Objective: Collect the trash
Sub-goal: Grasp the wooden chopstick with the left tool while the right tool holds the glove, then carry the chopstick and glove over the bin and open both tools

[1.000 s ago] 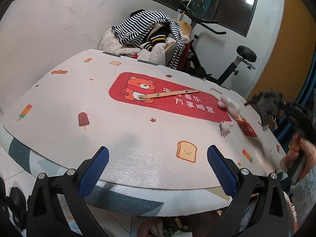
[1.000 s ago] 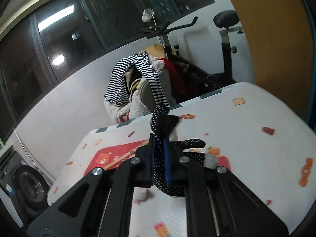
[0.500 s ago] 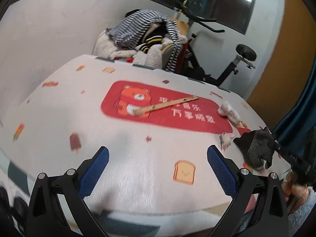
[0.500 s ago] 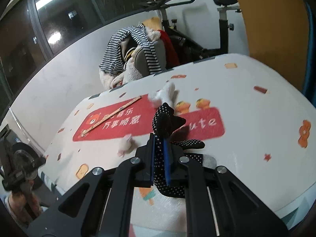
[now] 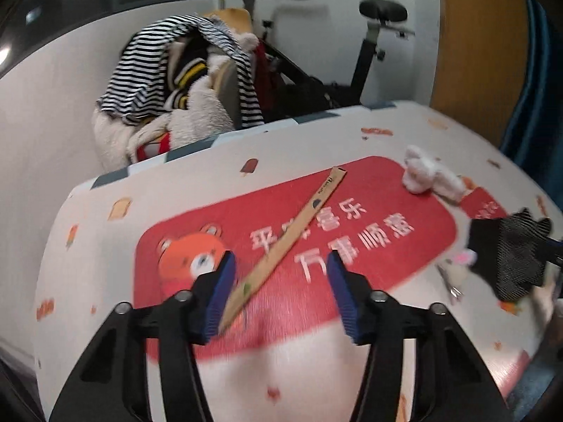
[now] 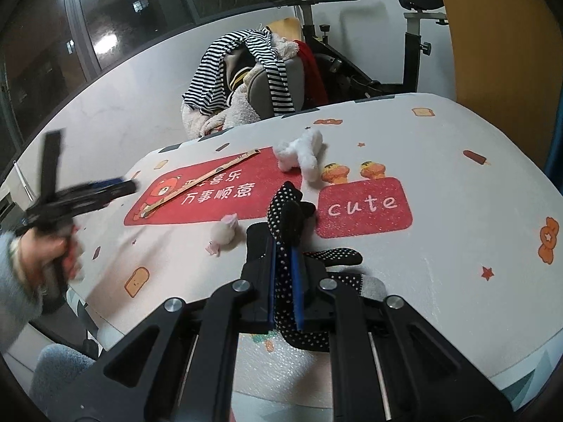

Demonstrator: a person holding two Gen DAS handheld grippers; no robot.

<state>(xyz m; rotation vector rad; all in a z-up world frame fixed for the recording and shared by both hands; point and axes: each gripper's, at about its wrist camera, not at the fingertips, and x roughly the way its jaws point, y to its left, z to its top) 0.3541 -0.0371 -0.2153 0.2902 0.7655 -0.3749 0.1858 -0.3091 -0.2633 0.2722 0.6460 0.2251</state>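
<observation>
1. Left gripper: since a second ago it has travelled from the near table edge to over the red bear-printed panel; blue-padded jaws spread wide, holding nothing.
2. Long flat tan paper chopstick sleeve: lies diagonally on the red panel, its near end just beside the left gripper's left pad.
3. Right gripper: jaws pressed together, pinching the black white-dotted fabric glove above the table.
4. Crumpled white tissue wad: rests at the red panel's far corner.
5. Small pinkish-white crumpled wrapper: lies near the glove.
6. White cartoon-printed tablecloth: covers the table.
</observation>
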